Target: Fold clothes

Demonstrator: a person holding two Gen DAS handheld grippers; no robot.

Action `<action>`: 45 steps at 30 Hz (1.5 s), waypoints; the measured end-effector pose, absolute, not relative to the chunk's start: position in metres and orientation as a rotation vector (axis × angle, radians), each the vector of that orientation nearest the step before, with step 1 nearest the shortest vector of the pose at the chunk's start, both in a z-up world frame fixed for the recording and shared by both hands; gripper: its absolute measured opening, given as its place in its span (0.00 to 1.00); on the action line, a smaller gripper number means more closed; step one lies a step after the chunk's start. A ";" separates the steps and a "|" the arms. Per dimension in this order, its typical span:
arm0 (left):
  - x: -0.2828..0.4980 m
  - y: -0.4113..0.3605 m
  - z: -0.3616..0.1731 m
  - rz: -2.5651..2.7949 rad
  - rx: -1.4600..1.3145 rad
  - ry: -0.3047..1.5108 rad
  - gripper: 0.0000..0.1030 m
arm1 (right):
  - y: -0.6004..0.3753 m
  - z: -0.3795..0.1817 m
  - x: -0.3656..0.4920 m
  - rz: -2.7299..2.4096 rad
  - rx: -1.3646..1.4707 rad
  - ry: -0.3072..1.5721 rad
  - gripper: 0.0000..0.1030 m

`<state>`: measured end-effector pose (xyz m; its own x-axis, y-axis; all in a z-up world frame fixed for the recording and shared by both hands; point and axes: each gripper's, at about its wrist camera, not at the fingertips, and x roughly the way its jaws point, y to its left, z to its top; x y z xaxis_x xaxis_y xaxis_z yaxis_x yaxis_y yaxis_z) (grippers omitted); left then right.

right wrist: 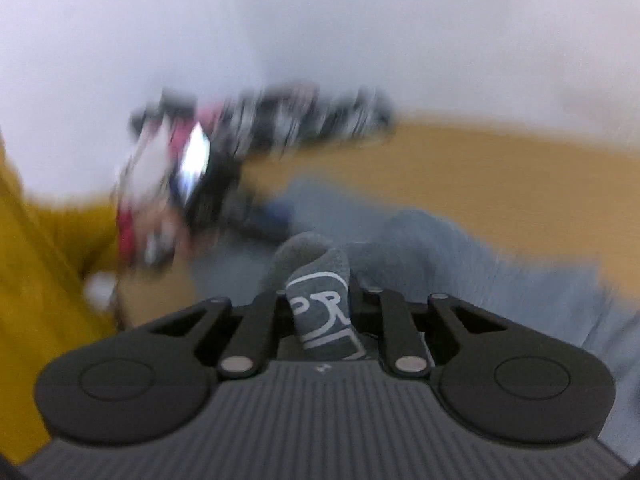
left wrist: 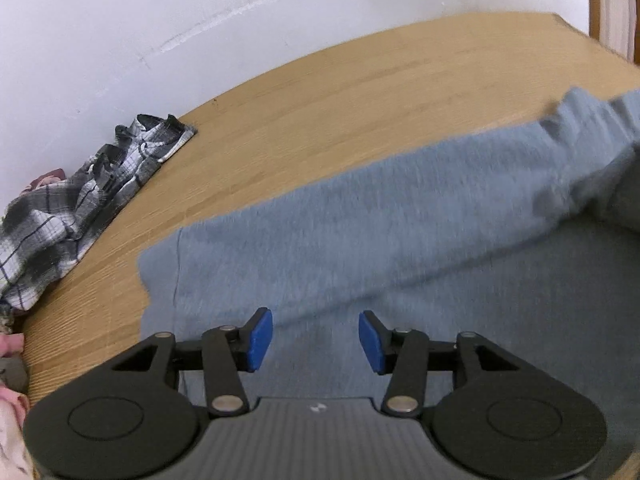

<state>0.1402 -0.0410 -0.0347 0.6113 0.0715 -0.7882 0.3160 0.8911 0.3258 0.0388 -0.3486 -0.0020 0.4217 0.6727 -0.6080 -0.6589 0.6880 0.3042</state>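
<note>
Left gripper [left wrist: 316,340]: jaws stand apart, blue pads facing each other across a clear gap; nothing is between them. They hang over the blue-grey garment, and the view does not settle whether the pads touch the cloth.
Left pads [left wrist: 260,340]: bare blue faces, no fabric caught on them.
Right gripper [right wrist: 320,304]: jaws drawn close together and clamped on a fold of grey cloth with white printed lettering [right wrist: 324,316]; the cloth bunches up and stands out beyond the fingers. The pads themselves are hidden by the cloth.
Blue-grey garment [left wrist: 360,232]: spread on the wooden table [left wrist: 360,92], taking up its near part; one long part runs off toward the right edge of the left wrist view, where it is blurred. In the right wrist view it lies just beyond the gripped fold [right wrist: 460,248].
Grey lettered cloth and the garment: whether they are one piece cannot be told.
Plaid shirt [left wrist: 80,204]: crumpled at the table's left edge against the white wall [left wrist: 160,20], well apart from the blue-grey garment.
Pink cloth [left wrist: 12,412]: at the table's left edge, nearer than the plaid shirt, mostly cut off.
Mustard sleeve [right wrist: 36,280]: at the left of the right wrist view, blurred.
Right wrist view: heavily blurred beyond the gripper.
</note>
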 end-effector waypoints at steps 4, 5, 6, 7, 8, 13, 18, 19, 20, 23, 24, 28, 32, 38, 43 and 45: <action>0.121 -0.037 -0.041 -0.189 0.497 0.935 0.49 | -0.318 -0.060 0.034 0.644 -0.015 0.968 0.27; 0.114 -0.037 -0.041 -0.222 0.504 0.932 0.49 | -0.317 -0.058 0.027 0.607 0.003 0.944 0.28; 0.107 -0.037 -0.041 -0.257 0.513 0.928 0.49 | -0.316 -0.053 0.020 0.578 0.031 0.915 0.31; 0.099 -0.037 -0.041 -0.288 0.523 0.923 0.49 | -0.320 -0.048 0.015 0.552 0.074 0.894 0.36; 0.092 -0.038 -0.041 -0.319 0.532 0.918 0.49 | -0.327 -0.043 0.011 0.528 0.125 0.878 0.44; 0.042 -0.055 -0.030 -0.582 0.515 0.836 0.51 | -0.343 -0.034 -0.011 0.444 0.283 0.808 0.67; -0.004 -0.075 -0.018 -0.805 0.569 0.683 0.64 | -0.338 -0.041 -0.037 0.296 0.392 0.800 0.67; -0.007 -0.078 -0.021 -0.821 0.573 0.677 0.65 | -0.339 -0.042 -0.046 0.273 0.427 0.795 0.67; -0.010 -0.081 -0.023 -0.837 0.576 0.670 0.65 | -0.341 -0.045 -0.054 0.249 0.467 0.793 0.67; 0.001 -0.092 -0.042 -0.847 0.549 0.765 0.65 | -0.340 -0.058 -0.069 0.202 0.573 0.777 0.68; 0.004 -0.094 -0.046 -0.853 0.528 0.789 0.65 | -0.341 -0.062 -0.072 0.196 0.598 0.769 0.68; 0.013 -0.105 -0.059 -0.878 0.438 0.853 0.62 | -0.344 -0.073 -0.077 0.160 0.647 0.773 0.68; 0.004 -0.101 -0.047 -0.928 0.381 0.857 0.16 | -0.347 -0.079 -0.071 0.132 0.635 0.782 0.68; -0.049 -0.073 0.005 -1.015 0.213 0.923 0.15 | -0.376 -0.075 -0.085 0.197 0.728 0.708 0.69; -0.072 -0.075 0.002 -0.888 0.198 0.991 0.16 | -0.392 -0.085 -0.093 0.295 0.849 0.659 0.77; -0.075 -0.077 -0.006 -0.803 0.241 1.025 0.17 | -0.392 -0.092 -0.091 0.311 0.857 0.693 0.77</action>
